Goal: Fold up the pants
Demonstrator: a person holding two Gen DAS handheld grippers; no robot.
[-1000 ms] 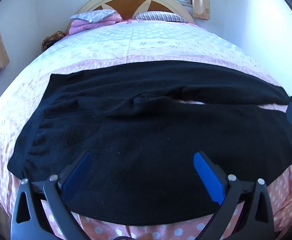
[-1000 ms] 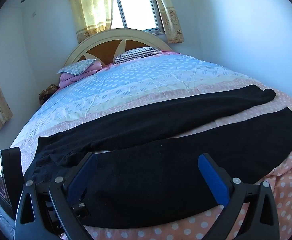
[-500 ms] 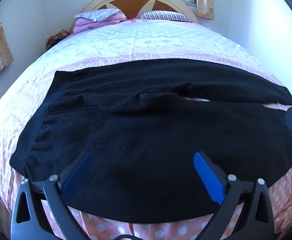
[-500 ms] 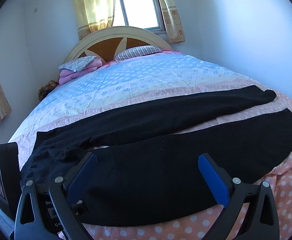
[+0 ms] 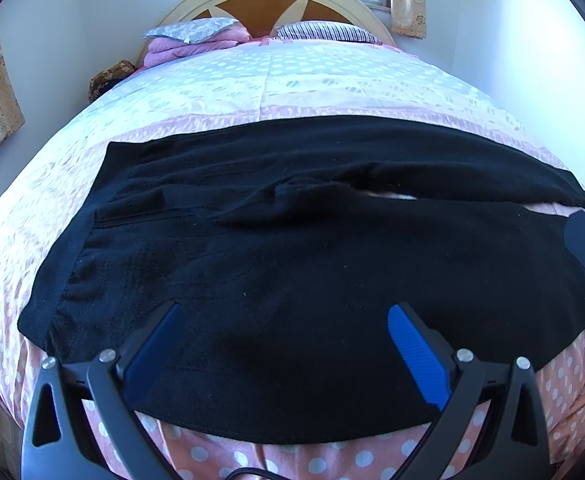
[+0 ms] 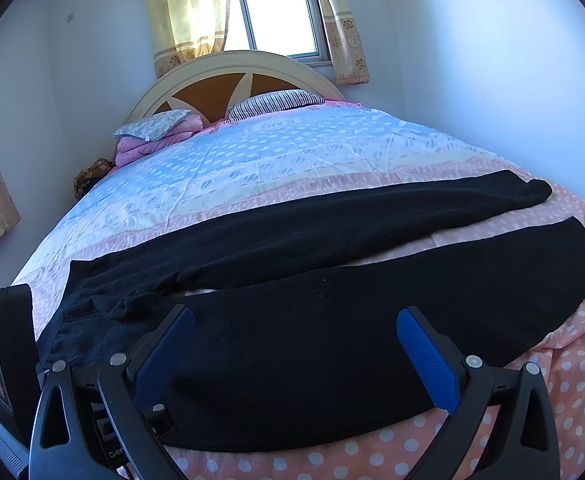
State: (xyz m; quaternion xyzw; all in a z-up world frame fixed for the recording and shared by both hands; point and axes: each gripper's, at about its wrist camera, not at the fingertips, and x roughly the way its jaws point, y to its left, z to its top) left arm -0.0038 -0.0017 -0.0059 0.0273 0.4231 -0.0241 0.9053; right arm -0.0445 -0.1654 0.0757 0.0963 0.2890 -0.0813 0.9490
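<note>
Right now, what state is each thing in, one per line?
pants: unfolded, spread flat across the bed, legs apart.
left hand-held gripper: open, empty, over the waist end.
right hand-held gripper: open, empty, over the near leg.
bedspread: laid smooth.
curtains: drawn aside, window uncovered.
pillows: lying at the headboard.

In the left wrist view the black pants (image 5: pixel 292 248) run past the right picture edge, so the leg ends are cut off there, and a dark brown object (image 6: pixel 92 174) beside the bed's head corner is too small to identify.
</note>
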